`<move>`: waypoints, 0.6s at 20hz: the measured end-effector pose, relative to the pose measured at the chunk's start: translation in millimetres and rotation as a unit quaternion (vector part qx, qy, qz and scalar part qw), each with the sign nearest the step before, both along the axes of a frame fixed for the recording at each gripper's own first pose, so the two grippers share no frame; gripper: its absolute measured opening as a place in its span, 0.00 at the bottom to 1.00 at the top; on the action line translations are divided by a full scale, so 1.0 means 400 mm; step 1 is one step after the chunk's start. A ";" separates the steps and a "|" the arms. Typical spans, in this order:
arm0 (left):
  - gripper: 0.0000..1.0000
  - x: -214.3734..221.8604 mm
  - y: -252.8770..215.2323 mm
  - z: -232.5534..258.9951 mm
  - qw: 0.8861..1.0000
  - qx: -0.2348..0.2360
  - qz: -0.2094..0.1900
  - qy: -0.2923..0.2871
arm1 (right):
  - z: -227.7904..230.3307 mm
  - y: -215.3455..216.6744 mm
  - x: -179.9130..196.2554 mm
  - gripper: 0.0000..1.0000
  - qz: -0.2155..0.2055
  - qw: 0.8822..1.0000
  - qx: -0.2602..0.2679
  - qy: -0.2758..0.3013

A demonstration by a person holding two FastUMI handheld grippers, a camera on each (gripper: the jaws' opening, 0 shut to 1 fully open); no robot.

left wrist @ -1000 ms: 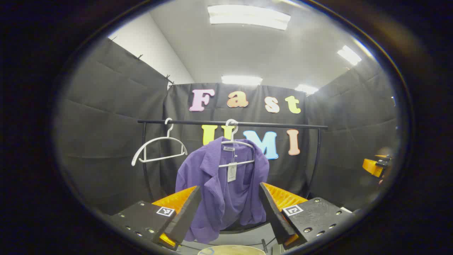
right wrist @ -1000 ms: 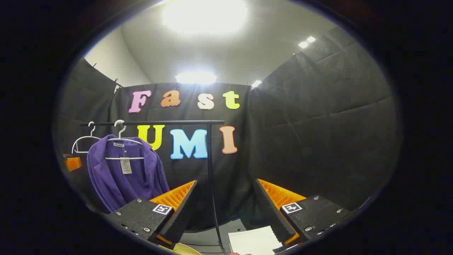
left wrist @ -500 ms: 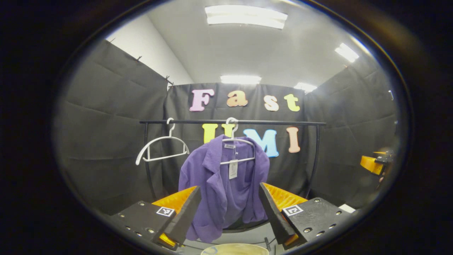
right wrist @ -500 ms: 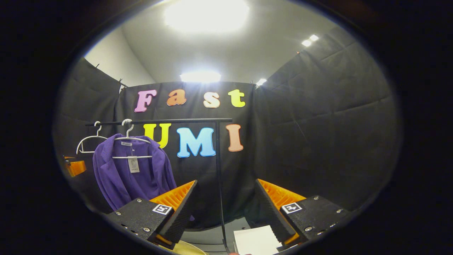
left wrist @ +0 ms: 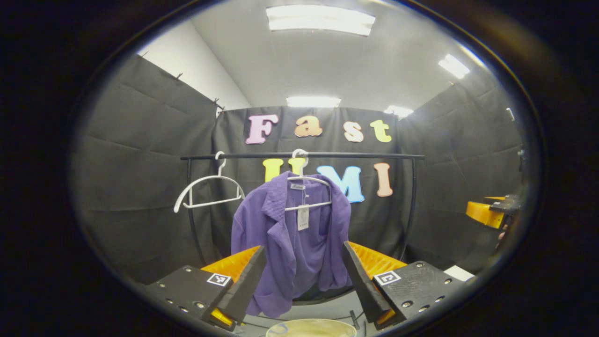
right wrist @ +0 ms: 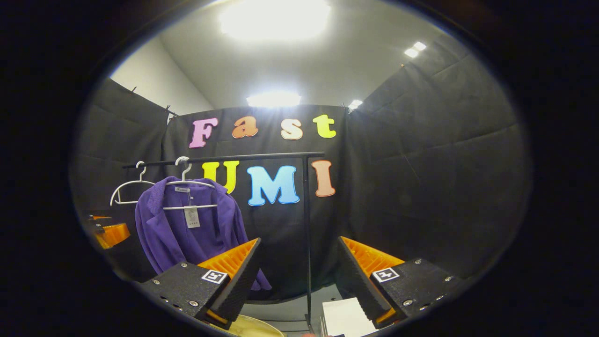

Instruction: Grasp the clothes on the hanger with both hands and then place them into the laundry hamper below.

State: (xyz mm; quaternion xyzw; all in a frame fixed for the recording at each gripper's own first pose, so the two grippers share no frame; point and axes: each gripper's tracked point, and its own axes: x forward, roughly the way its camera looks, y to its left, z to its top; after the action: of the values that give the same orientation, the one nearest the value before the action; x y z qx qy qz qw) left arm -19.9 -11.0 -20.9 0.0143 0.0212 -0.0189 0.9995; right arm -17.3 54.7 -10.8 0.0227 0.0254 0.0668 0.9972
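In the left gripper view, reading from the left, an empty white plastic hanger (left wrist: 208,193) hooks over the thin black metal rail (left wrist: 355,155), and just beside it a purple ribbed jacket with a paper tag (left wrist: 292,243) hangs on a second white wire hanger (left wrist: 306,193), open at the front and drooping lower on its left side. The left hand-held gripper (left wrist: 303,276) faces the jacket squarely with its fingers apart and nothing between them, well short of the cloth. Below them shows the pale rounded rim of the laundry hamper (left wrist: 311,327), under the jacket. At the far right edge the right hand-held gripper (left wrist: 489,213) appears, off to the side. In the right gripper view the jacket (right wrist: 187,234) sits far left, and the right hand-held gripper (right wrist: 299,276), fingers also spread and empty, points instead at the rail's upright post. The risk, as I judge it: the right one must swing leftward, and could strike the post. A one-sided pull might also drag the hanger along or off the rail, or let the loose cloth slide past the hamper.
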 end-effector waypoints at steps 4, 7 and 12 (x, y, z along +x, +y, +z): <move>0.99 -0.009 0.006 0.004 1.000 0.012 0.001 -0.001 | 0.000 0.034 0.006 0.96 0.013 1.000 0.003 -0.001; 0.99 -0.011 0.009 0.003 1.000 0.009 0.001 0.003 | -0.004 0.065 0.019 0.96 0.023 1.000 0.004 0.009; 0.99 0.032 0.022 -0.007 1.000 -0.016 0.006 0.017 | 0.024 0.142 0.070 0.96 0.059 0.998 0.015 0.010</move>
State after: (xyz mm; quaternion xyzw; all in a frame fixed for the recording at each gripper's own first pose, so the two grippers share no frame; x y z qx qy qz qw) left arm -7.2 -2.1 -23.9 -0.0018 0.0377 -0.0138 0.9992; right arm 10.6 111.6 -1.0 0.0366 0.0358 0.1256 0.9908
